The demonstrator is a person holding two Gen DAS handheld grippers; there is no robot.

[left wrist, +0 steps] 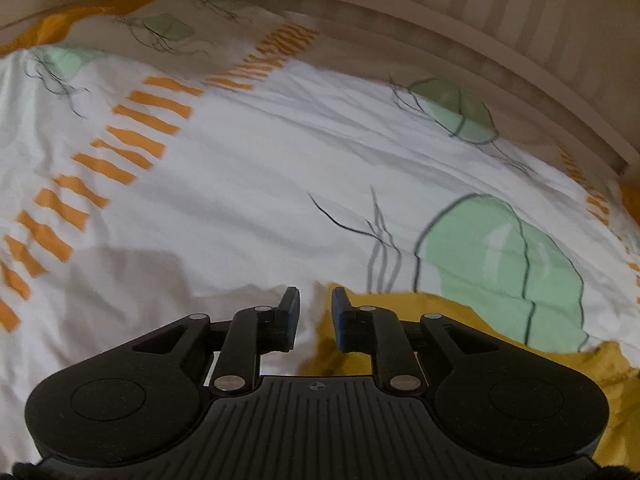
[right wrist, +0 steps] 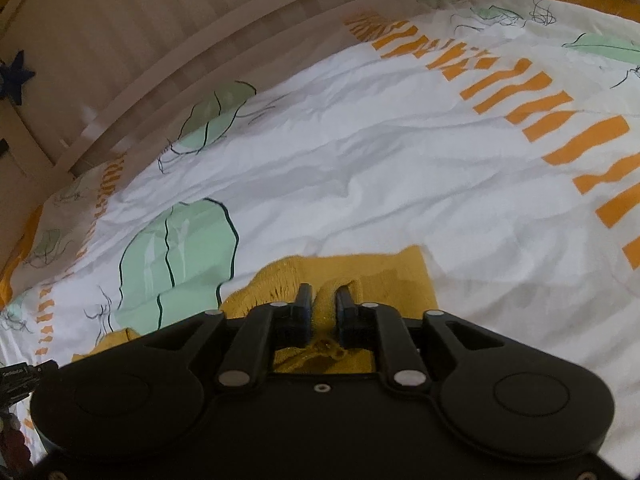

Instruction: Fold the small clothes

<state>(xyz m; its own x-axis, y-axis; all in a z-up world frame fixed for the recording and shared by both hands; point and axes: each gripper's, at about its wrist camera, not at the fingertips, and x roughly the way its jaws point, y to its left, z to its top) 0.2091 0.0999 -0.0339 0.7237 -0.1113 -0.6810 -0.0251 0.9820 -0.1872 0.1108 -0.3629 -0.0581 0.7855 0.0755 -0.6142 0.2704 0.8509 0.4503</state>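
R gripper point(right wrist: 320, 300) jaws pinch a raised fold of the yellow cloth point(right wrist: 384, 272). L gripper point(left wrist: 316, 304) jaws apart, nothing btwn, at the cloth's edge. Cloth lies on the duvet point(right wrist: 400, 160), near its green leaf print point(right wrist: 180, 248).

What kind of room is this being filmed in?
Most likely a bedroom. The work surface is a bed covered by a printed duvet, white with orange dashes and green shapes, and a slatted wooden bed frame runs along its far edge. A mustard-yellow garment lies on it.
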